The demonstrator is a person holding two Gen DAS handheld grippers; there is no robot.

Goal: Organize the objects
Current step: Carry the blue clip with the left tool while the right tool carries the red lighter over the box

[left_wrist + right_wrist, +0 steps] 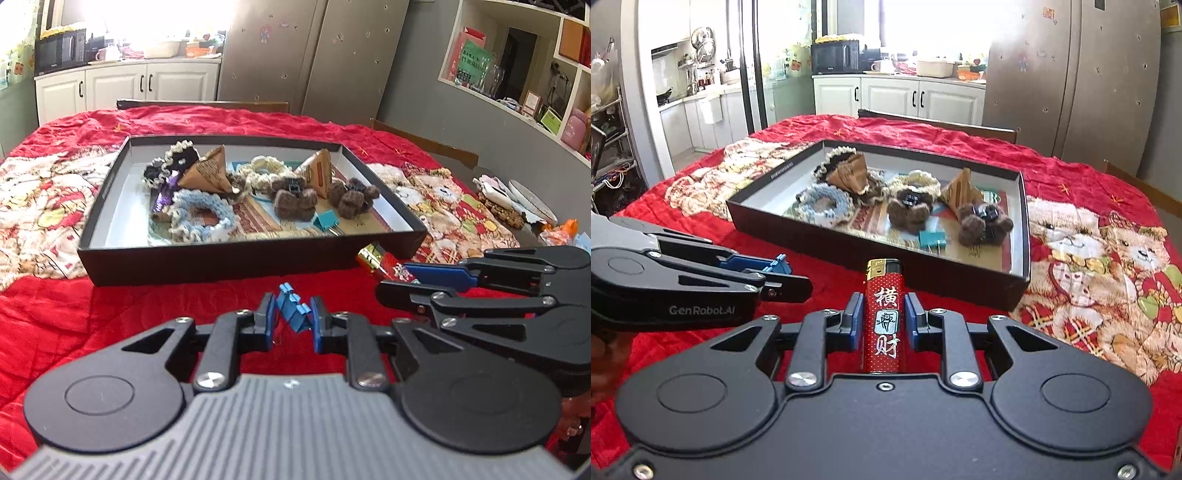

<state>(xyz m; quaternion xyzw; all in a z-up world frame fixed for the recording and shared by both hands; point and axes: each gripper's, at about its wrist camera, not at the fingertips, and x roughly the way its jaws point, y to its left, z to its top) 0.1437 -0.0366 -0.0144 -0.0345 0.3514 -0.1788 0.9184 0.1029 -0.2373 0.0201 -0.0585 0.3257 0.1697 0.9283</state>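
My left gripper (293, 309) is shut on a small blue binder clip (295, 315), held above the red cloth in front of the box. My right gripper (882, 301) is shut on a red lighter (882, 325) with a gold top and white characters; the lighter points toward the box. A shallow black box (251, 260) (882, 271) lies just beyond both grippers. It holds crocheted scrunchies, brown furry clips, brown paper pyramids and a teal binder clip (327, 220). In the left wrist view the right gripper (393, 277) shows at right with the lighter (380, 263). In the right wrist view the left gripper (796, 275) shows at left.
A red quilted cloth with teddy bear prints (1100, 251) covers the table. At the table's right edge sit a plate (532, 199), a woven mat and an orange wrapper (567, 226). Chair backs stand at the far side, with kitchen cabinets and a fridge behind.
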